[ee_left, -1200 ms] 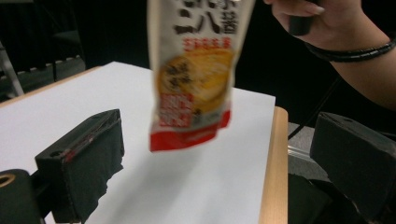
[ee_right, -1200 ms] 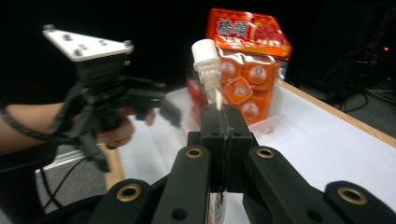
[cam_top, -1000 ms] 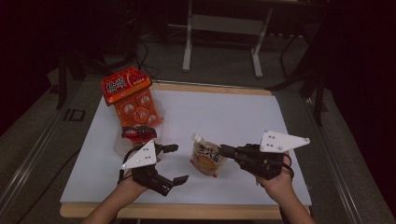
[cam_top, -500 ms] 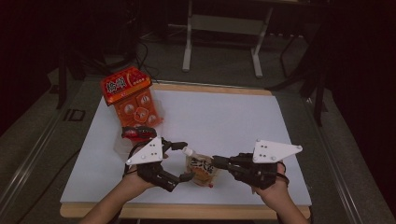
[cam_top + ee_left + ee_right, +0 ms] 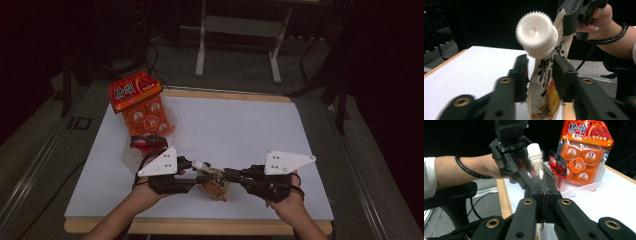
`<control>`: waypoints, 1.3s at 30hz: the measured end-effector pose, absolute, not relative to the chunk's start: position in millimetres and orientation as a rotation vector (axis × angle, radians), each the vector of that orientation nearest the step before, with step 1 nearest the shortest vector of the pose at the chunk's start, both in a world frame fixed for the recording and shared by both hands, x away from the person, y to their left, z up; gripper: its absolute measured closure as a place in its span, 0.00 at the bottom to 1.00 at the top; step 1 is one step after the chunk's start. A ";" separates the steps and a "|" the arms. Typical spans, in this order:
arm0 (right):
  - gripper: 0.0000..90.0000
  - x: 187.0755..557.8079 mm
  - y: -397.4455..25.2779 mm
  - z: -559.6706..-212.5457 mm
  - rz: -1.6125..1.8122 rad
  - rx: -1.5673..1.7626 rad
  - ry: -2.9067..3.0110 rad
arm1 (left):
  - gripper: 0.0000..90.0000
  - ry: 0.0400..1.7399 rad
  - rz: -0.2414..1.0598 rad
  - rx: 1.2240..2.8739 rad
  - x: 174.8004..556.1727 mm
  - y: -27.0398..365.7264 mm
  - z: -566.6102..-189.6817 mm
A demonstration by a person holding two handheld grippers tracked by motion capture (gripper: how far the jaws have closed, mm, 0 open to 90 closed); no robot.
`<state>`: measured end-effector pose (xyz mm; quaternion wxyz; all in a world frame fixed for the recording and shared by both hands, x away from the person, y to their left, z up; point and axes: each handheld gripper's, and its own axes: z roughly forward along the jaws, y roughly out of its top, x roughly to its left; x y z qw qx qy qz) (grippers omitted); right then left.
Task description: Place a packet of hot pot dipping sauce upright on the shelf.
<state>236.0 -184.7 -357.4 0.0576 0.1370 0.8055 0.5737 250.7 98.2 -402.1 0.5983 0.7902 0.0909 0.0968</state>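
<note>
Left gripper: I see my jaws set apart, one on each side of the spout pouch just under its white cap; whether they press the pouch, I cannot tell.
Right gripper: my jaws are clamped tight on the pouch's edge, no gap left between them.
Pouch position: held up between both grippers over the near edge of the white table, cap tilted toward the left gripper.
Nearby: orange snack pack stands well apart at the far left.
</note>
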 end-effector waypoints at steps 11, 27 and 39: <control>0.99 239.9 -187.1 -358.1 1.744 0.426 2.439 | 0.97 0.136 0.190 1.849 252.6 99.9 -401.5; 0.86 242.6 -191.5 -354.0 1.786 0.425 2.381 | 0.99 0.140 0.162 1.859 257.6 107.2 -394.8; 0.36 249.6 -206.8 -358.4 1.861 0.496 2.282 | 0.99 0.155 0.241 1.835 261.3 135.3 -378.1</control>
